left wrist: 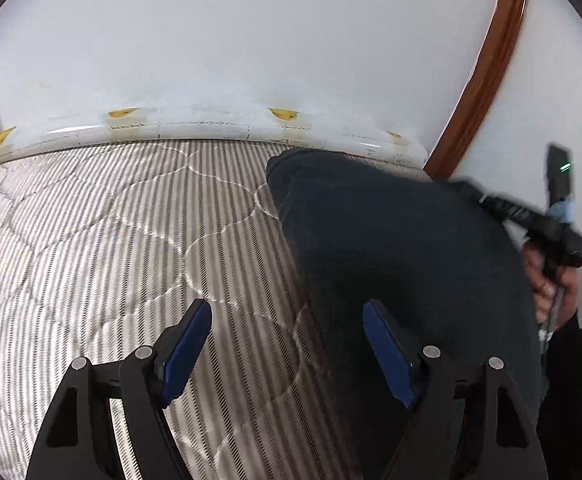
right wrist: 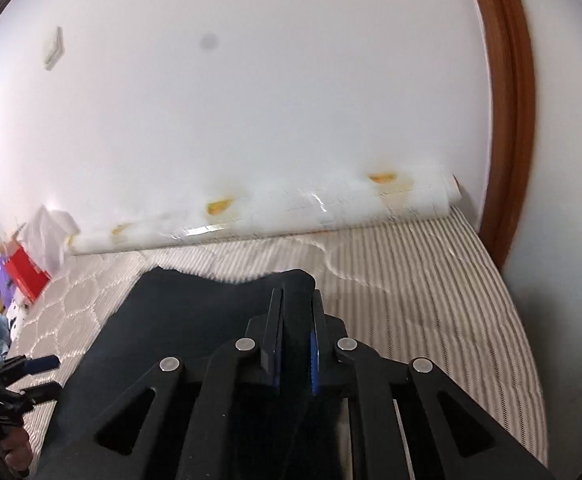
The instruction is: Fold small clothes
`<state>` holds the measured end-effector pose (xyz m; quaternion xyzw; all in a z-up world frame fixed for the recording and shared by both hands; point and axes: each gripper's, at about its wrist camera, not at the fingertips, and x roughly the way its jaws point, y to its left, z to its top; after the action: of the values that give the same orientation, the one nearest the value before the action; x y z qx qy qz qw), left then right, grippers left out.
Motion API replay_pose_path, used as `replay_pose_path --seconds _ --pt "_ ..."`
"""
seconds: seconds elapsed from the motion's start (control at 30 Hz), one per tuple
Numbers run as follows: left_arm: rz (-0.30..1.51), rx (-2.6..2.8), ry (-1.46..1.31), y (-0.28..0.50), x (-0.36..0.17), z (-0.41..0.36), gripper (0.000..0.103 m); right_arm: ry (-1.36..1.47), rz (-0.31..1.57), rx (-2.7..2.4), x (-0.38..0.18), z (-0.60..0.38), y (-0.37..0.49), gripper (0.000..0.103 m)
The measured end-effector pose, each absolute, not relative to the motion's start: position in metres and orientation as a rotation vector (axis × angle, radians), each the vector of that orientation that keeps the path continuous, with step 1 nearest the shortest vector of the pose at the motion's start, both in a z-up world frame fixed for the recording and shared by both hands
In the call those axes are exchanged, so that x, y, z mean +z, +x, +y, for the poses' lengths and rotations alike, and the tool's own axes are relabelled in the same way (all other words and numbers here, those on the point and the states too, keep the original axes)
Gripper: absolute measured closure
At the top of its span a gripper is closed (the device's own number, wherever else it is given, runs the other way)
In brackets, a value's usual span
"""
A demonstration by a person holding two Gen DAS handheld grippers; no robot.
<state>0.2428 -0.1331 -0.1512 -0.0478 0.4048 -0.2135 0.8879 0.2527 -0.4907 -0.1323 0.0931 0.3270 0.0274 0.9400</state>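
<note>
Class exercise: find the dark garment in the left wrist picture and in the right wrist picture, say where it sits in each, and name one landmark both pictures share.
Left wrist view: the dark garment fills the right half, lying on the striped mattress, reaching past the open left hand-held gripper.
Right wrist view: it spreads across the lower centre and left, its edge pinched in the right hand-held gripper.
Shared landmark: the brown wooden door frame at upper right.

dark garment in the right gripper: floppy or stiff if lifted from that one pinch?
Probably floppy: the dark garment bunches where the right gripper pinches it and drapes over the mattress. It looks thick, so likely some weight. The left gripper is open, so the far side would probably sag.
</note>
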Motion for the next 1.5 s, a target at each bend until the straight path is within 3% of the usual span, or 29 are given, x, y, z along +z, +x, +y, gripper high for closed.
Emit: replay_pose_path --seconds 0.17,0.4,0.6,0.97,1.5 --pt "0.847 -0.435 -0.103 0.245 -0.151 -0.137 0.026 0.131 0.852 0.001 -0.173 -0.486 0.277 0.091" --pt "0.844 -0.464 -0.07 0.217 -0.143 -0.14 0.026 0.211 0.837 -0.021 -0.139 -0.503 0.236 0.068" --pt "0.841 -0.493 -0.03 0.185 -0.143 -0.153 0.026 0.189 0.827 0.011 -0.128 -0.491 0.165 0.066" --pt "0.91 -0.435 -0.046 0.15 -0.152 -0.145 0.026 -0.003 0.871 -0.066 -0.163 -0.451 0.077 0.066" --pt "0.833 -0.339 -0.019 0.09 -0.068 -0.136 0.024 0.123 0.779 -0.213 -0.06 -0.44 0.002 0.06"
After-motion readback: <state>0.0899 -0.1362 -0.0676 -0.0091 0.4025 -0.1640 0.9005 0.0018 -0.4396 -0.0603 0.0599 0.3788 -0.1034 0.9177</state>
